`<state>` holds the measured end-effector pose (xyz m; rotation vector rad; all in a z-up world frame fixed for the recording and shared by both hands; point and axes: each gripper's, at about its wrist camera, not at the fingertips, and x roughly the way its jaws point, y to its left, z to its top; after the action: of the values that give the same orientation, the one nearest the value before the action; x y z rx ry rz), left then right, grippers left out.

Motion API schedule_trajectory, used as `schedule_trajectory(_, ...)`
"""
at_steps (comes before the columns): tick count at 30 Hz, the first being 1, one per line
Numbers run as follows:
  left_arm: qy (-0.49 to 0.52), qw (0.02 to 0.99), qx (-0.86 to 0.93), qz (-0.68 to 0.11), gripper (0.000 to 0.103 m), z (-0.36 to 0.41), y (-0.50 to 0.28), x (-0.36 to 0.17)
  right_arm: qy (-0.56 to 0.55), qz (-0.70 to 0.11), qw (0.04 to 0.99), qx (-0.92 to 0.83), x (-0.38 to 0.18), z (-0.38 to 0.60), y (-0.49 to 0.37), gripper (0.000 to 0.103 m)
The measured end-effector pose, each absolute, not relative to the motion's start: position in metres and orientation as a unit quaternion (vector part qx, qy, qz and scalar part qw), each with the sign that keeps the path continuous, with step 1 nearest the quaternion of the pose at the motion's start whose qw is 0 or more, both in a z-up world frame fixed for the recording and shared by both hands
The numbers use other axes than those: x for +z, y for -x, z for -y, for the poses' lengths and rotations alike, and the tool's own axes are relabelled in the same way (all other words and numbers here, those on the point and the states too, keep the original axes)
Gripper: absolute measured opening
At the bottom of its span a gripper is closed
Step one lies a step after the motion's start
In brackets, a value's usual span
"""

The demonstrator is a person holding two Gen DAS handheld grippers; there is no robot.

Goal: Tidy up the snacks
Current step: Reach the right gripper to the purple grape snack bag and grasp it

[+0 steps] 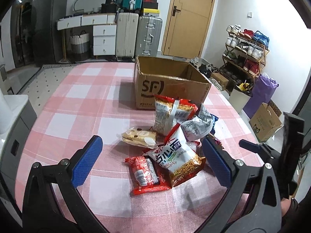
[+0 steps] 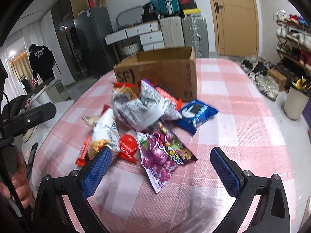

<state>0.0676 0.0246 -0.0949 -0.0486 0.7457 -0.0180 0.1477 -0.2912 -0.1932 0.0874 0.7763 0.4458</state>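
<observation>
Lying in a loose heap on the pink checked desk, the snacks sit just in front of an open cardboard box with "SF" printed on its side.

The left tool is spread wide, holding nothing. Between its two blue pads are a white noodle-snack bag and a red packet — the white bag leans partly on top of the red one. A little farther off lies a pale bread pack, to the left of the heap. Behind it stands a red and white bag, very near the box, with a crinkled silver bag beside it.

The right tool is also spread wide and holds nothing. A purple candy bag lies flat between its pads, closer to the left pad. A small red pack sits just beside the purple bag, near the tip of that left pad, and part of a white and orange bag touches the pad's far side in this view — I cannot tell if they really touch. A blue cookie pack lies farther off, to the right of the heap and near the box corner. A crinkled silver bag is piled in the middle, on top of the others.
</observation>
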Motion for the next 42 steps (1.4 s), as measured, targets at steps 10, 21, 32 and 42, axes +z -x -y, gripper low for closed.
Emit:
schedule_trajectory(10, 0.052, 0.918, -0.027, -0.392, 0.102, -0.031, -0.097, -0.135, -0.039, -0.416, 0.883, 0.213, -0.229, 0.286, -0.190, 0.103)
schedule_trajectory(21, 0.082, 0.910, -0.028, -0.405, 0.102, -0.018, -0.105, -0.149, -0.037, -0.431, 0.871, 0.232, -0.247, 0.279, -0.219, 0.075)
schedule_trajectory(32, 0.092, 0.907, -0.010, -0.411, 0.102, -0.039, -0.083, -0.147, -0.045, -0.423, 0.873, 0.239, -0.241, 0.287, -0.220, 0.061)
schedule_trajectory(42, 0.092, 0.894, -0.007, -0.438, 0.102, -0.052, -0.068, -0.159, -0.070, -0.413, 0.871, 0.256, -0.236, 0.293, -0.192, 0.057)
